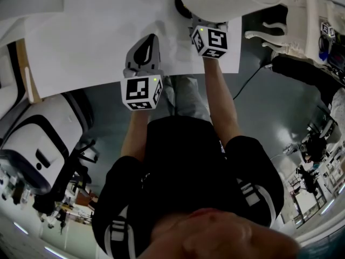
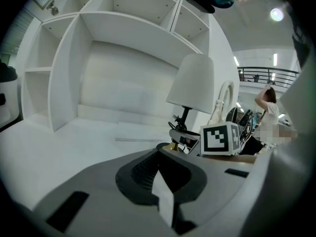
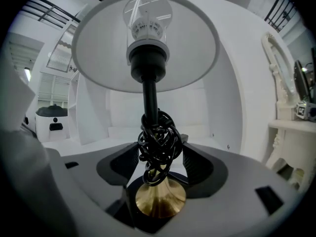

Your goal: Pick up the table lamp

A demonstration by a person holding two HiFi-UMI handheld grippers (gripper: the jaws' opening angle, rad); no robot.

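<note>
Our right gripper [image 3: 159,154], jaws wide apart around the lamp [image 3: 149,100] stem and cord [image 3: 158,135], our left gripper [image 2: 163,197] closed, empty

The table lamp [image 3: 149,98] stands on the surface [image 1: 97,42], near its right edge. Its stem is between the open jaws of the right hand-held gripper [image 3: 159,164]. The left hand-held gripper [image 1: 146,43] is just to the left, above the surface. Shelves [image 2: 123,28] stand behind.

Black T-shirt [image 1: 183,155], white-striped sleeves [image 1: 249,194], grey trousers [image 1: 186,99].
</note>
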